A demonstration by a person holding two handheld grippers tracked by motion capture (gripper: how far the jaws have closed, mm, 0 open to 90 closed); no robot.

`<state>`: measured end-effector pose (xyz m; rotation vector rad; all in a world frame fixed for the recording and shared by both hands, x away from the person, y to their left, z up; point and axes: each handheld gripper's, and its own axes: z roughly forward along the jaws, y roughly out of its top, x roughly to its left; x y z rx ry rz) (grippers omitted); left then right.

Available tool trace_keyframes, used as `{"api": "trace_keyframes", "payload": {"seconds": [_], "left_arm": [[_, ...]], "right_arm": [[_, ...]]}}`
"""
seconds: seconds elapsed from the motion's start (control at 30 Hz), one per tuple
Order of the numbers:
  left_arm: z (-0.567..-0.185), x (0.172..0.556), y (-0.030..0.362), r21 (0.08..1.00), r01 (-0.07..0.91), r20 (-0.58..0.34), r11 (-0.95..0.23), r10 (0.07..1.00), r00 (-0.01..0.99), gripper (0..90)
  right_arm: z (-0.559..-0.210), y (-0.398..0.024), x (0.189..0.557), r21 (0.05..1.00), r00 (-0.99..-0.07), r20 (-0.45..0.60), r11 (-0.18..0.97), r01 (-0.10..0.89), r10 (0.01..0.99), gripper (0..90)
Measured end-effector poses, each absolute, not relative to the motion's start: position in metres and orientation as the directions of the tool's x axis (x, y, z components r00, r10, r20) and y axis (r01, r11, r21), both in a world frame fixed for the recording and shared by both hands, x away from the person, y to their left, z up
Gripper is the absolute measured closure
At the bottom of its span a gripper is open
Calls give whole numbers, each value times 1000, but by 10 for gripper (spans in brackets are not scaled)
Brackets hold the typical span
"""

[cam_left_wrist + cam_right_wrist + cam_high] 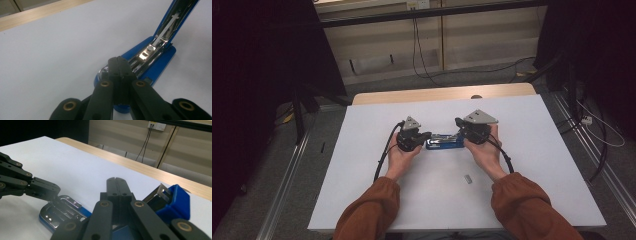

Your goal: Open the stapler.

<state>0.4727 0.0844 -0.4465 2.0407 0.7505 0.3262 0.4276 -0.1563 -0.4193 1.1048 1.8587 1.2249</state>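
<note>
High view, setting: white table top [377,200] with a wooden strip along its far edge, grey floor, cables and dark curtains behind.
High view, arms: two forearms in rust-brown sleeves come up from the bottom edge, angled inward, wrists close together near the table's middle.
High view, left gripper [428,136]: gripped from beneath in the left hand [399,156], jaws pointing right at the near end of the blue stapler [445,142].
High view, right gripper [458,123]: held in the right hand [482,150], jaws pointing left, over the stapler's other end.
High view, stapler: lies flat between the two grippers at the table's centre.
High view, small grey piece [468,178]: lies alone on the table, nearer the person.
Left gripper view, jaws: pressed together tip to tip, nothing between them, tips resting at the stapler's [152,67] front end by its metal plate.
Left gripper view, stapler: its blue top arm is swung up, steel magazine exposed.
Right gripper view, jaws: closed flat against each other, empty, above the stapler's [175,203] open body.
Right gripper view, left gripper [56,195]: enters from the left, tips down on the chrome end of the base.
</note>
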Motion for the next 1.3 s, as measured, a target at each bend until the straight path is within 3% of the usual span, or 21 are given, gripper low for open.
{"api": "trace_keyframes", "payload": {"seconds": [1.3], "left_arm": [[-447, 471, 84, 833, 381, -51, -402, 629, 776, 900]], "right_arm": [[-428, -196, 420, 917, -419, -50, 208, 340, 907, 900]]}}
